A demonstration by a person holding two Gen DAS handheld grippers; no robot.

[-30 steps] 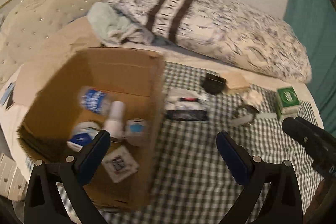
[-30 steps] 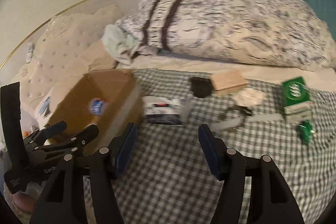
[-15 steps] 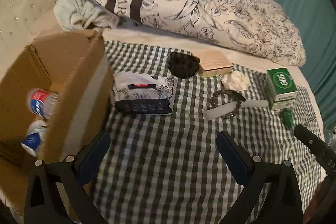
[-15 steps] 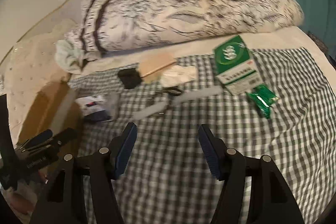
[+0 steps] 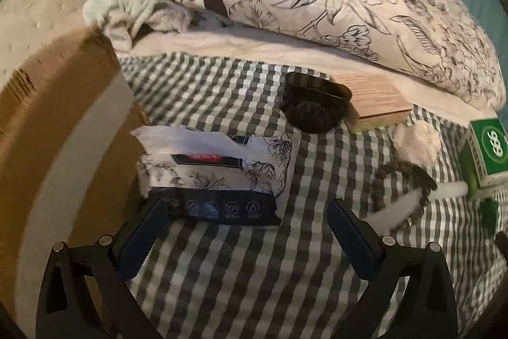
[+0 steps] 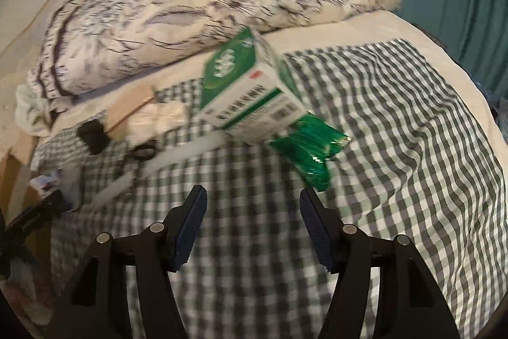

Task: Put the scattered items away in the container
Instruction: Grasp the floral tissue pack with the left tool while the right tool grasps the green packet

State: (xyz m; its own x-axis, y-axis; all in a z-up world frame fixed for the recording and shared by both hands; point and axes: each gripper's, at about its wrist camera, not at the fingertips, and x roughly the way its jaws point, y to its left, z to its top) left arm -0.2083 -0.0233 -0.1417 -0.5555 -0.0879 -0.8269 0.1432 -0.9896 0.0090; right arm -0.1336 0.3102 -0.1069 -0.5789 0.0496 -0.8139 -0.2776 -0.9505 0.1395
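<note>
Both our grippers, left (image 5: 246, 239) and right (image 6: 252, 224), hang spread and empty; tissue pack (image 5: 216, 170) mid-frame, green box (image 6: 250, 91) upper centre.

Blk grippers (image 5: 247, 231) w/ blue ribbed pads (image 6: 190, 227), silver screws.
</note>
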